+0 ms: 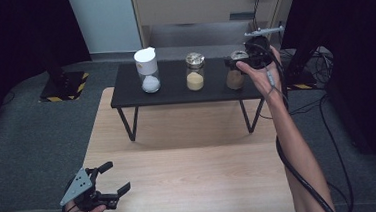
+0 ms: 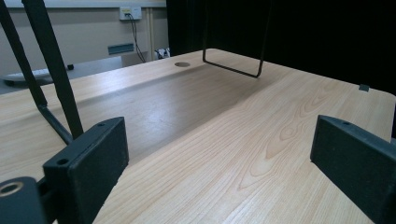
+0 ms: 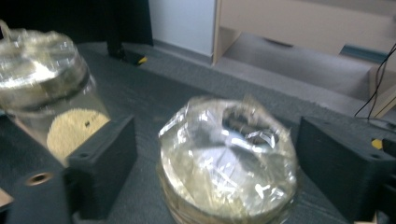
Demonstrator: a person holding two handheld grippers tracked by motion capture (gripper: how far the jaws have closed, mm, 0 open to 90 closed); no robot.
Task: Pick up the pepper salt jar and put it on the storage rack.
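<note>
Three jars stand in a row on a black raised shelf (image 1: 175, 95). One has a white lid and white powder (image 1: 147, 71), the middle jar (image 1: 195, 73) holds yellow grains, and the right jar (image 1: 234, 79) holds brown contents. My right gripper (image 1: 237, 60) reaches to the top of the right jar. In the right gripper view its jaws stand apart on either side of that jar's clear-film-covered top (image 3: 229, 158), with a gap showing at the left jaw; the gripper (image 3: 217, 163) is open. The middle jar (image 3: 51, 93) shows at upper left. My left gripper (image 1: 118, 176) rests open and empty near the wooden table's front left corner.
The wooden table (image 1: 191, 176) lies under the shelf, whose thin black legs (image 2: 51, 70) stand on it ahead of the left gripper (image 2: 219, 158). A cable (image 1: 301, 178) trails along the right forearm. Grey floor and a dark stand base (image 1: 64, 87) lie beyond.
</note>
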